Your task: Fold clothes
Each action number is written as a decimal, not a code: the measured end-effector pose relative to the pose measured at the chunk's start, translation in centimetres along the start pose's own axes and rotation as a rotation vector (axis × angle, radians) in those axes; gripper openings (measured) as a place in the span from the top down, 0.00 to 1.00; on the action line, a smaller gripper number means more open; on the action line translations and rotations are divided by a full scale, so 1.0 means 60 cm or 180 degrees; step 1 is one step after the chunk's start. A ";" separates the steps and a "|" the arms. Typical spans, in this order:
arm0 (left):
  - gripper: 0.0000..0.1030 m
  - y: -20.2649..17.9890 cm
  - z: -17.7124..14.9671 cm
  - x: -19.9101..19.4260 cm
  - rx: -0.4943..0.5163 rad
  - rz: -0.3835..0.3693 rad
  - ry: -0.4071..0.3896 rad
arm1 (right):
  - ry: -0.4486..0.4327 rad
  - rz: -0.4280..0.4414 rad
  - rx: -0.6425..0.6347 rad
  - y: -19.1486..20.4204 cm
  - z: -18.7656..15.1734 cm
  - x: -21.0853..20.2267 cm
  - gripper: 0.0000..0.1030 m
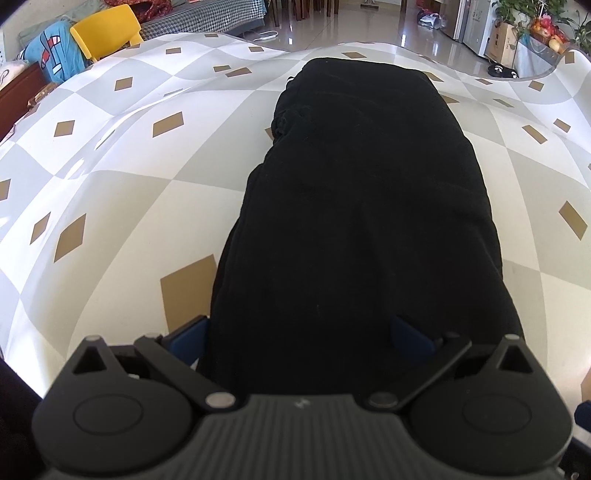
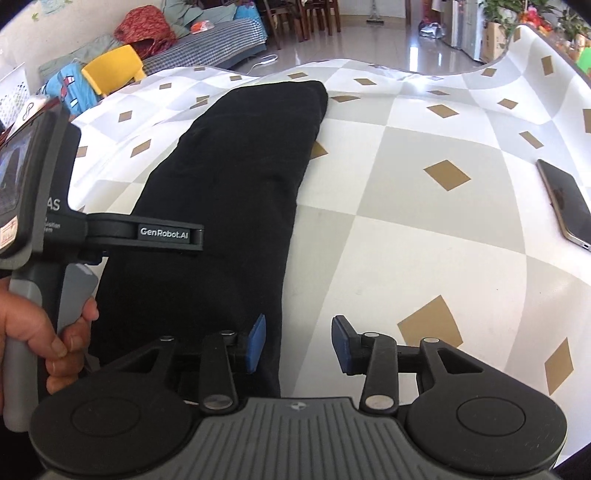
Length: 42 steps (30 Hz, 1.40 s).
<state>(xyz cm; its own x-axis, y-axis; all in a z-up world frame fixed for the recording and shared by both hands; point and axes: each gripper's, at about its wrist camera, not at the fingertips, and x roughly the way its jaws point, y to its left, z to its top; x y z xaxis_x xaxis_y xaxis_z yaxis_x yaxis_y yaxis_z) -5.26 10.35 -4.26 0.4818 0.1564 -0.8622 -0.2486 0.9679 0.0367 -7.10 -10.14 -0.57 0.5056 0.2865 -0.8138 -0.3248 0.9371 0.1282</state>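
Note:
A black garment (image 1: 354,206) lies folded into a long strip on the checkered tablecloth (image 1: 110,192), running away from me. In the left wrist view my left gripper (image 1: 299,339) stands open and wide over the strip's near end. Its left blue pad is at the cloth's left edge and its right pad is over the cloth. In the right wrist view the garment (image 2: 229,192) lies to the left. My right gripper (image 2: 299,343) is open at its near right edge, with one pad above the cloth, the other above bare tablecloth (image 2: 424,240), and nothing pinched.
A dark phone (image 2: 565,203) lies on the table at the far right. A person's hand (image 2: 62,339) holds the left device's handle at the left of the right wrist view. A yellow chair (image 1: 107,31) and a blue cloth (image 1: 59,51) stand beyond the far left edge.

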 end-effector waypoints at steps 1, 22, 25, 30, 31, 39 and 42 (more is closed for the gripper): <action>0.00 0.000 -0.001 0.000 -0.0010 0.0005 0.0006 | 0.0009 -0.0019 0.0033 -0.004 0.000 0.002 0.62; 0.00 0.000 0.000 0.006 0.0010 -0.0030 -0.0044 | 0.0167 0.0154 0.0619 -0.006 0.032 0.022 0.57; 0.00 -0.002 -0.003 0.004 0.0023 -0.0023 -0.0087 | 0.0137 0.0205 0.0705 -0.013 0.039 0.021 0.57; 0.00 -0.002 -0.006 0.003 0.0029 -0.0010 -0.0127 | 0.0148 0.0251 0.0822 -0.028 0.045 0.026 0.56; 0.00 -0.002 -0.006 0.003 0.0026 -0.0008 -0.0131 | 0.0157 0.0258 0.0845 -0.030 0.046 0.028 0.56; 0.00 -0.006 -0.004 0.004 0.0037 0.0000 -0.0153 | 0.0091 0.0255 0.0848 -0.039 0.055 0.033 0.56; 0.00 -0.008 -0.004 0.005 0.0038 0.0004 -0.0159 | 0.0062 0.0272 0.0819 -0.037 0.058 0.034 0.56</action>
<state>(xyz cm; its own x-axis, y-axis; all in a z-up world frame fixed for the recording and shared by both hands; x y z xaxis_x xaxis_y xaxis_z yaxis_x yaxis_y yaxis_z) -5.19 9.91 -4.68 0.5229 0.1670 -0.8359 -0.2395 0.9699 0.0440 -2.59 -10.95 -0.54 0.4688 0.3651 -0.8043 -0.1506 0.9303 0.3345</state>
